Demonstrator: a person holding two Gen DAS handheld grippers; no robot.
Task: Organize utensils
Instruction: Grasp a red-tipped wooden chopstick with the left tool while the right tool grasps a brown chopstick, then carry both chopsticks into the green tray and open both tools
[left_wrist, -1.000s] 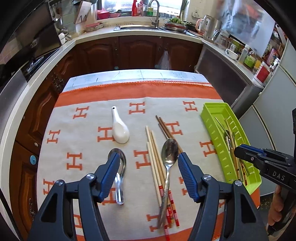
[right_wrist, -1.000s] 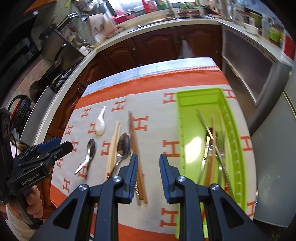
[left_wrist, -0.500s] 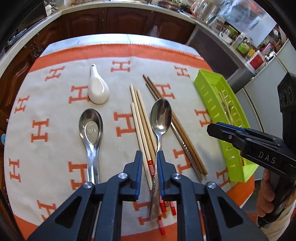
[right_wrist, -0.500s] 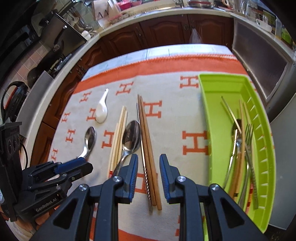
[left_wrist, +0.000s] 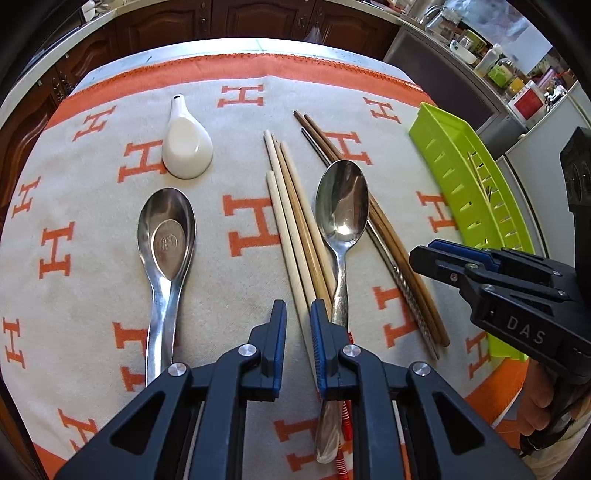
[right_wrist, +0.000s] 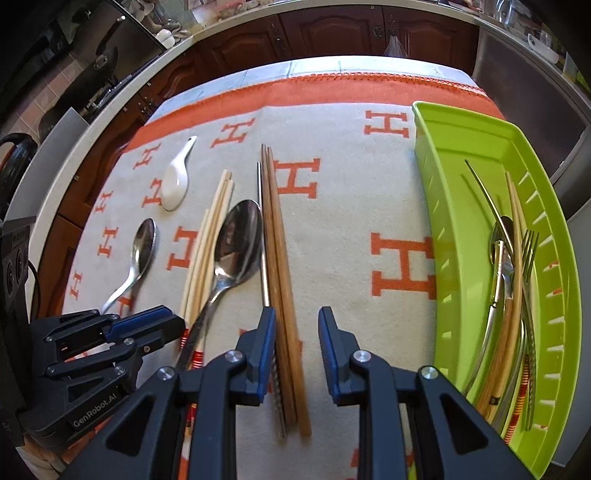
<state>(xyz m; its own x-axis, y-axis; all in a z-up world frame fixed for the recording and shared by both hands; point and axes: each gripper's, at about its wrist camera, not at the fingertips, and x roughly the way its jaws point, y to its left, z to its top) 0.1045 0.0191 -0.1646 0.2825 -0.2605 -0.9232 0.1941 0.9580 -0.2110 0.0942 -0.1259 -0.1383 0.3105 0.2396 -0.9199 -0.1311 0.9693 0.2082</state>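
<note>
your left gripper (left_wrist: 298, 308) pointed steeply down over the pale chopsticks (left_wrist: 291, 218). its jaws had just been closing and stood narrow, with one pale chopstick running up between the pads; whether the pads pressed on it could not be told. the large steel spoon (left_wrist: 341, 206) lay just right of those chopsticks, its handle passing under the right-hand finger.

your right gripper (right_wrist: 297, 314) stood with its jaws partly apart, gripping nothing. the dark brown chopsticks (right_wrist: 275, 236) and a thin metal chopstick (right_wrist: 263, 236) beside them ran between the fingers, close against the left-hand one.

on the orange-and-cream cloth (right_wrist: 343, 221), a second steel spoon (left_wrist: 166, 236) lay to the left, bowl away from you, and the white ceramic soup spoon (left_wrist: 186, 151) lay just beyond it, apart from it.

the green tray (right_wrist: 458, 155) sat at the right edge of the cloth. it held a fork (right_wrist: 528, 258), a spoon and several chopsticks, all lengthwise along its far wall.

a hand (left_wrist: 537, 406) gripped the right gripper's handle at the lower right of the left wrist view.
</note>
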